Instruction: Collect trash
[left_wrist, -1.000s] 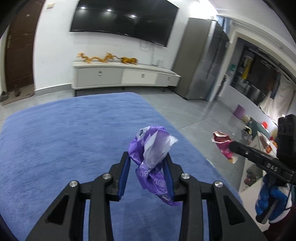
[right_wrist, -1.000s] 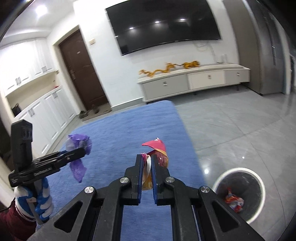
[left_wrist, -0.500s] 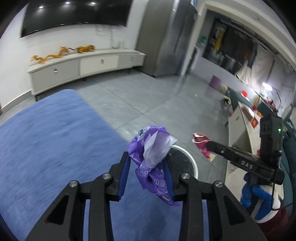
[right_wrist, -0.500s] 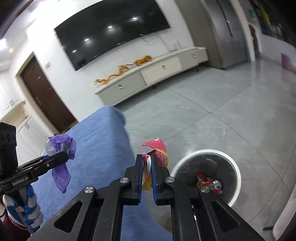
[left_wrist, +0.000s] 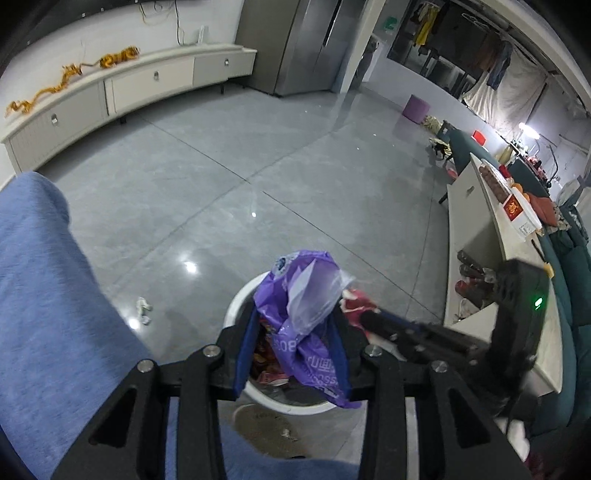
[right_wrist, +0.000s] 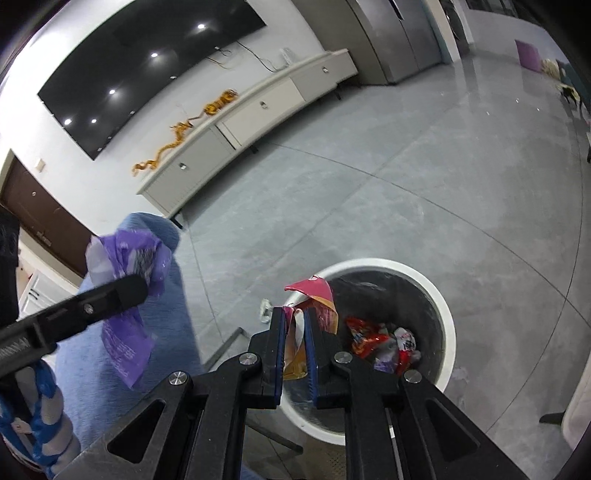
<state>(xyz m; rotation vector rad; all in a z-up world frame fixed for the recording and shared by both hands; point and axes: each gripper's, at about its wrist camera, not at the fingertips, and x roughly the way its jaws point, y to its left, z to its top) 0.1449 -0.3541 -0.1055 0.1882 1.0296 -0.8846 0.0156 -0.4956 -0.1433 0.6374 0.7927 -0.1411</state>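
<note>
Just below and ahead of both claws stands the white bin (right_wrist: 441, 314), red wrappers (right_wrist: 369, 338) already inside. Her left claw (left_wrist: 295, 332) is clamped on a crumpled purple wrapper (left_wrist: 301, 306), hanging over the bin's rim. Beside it, the right claw (right_wrist: 297, 328) pinches a red and orange wrapper (right_wrist: 314, 291) above the near edge. One white scrap (left_wrist: 143, 310) lies on the floor to the left.
</note>
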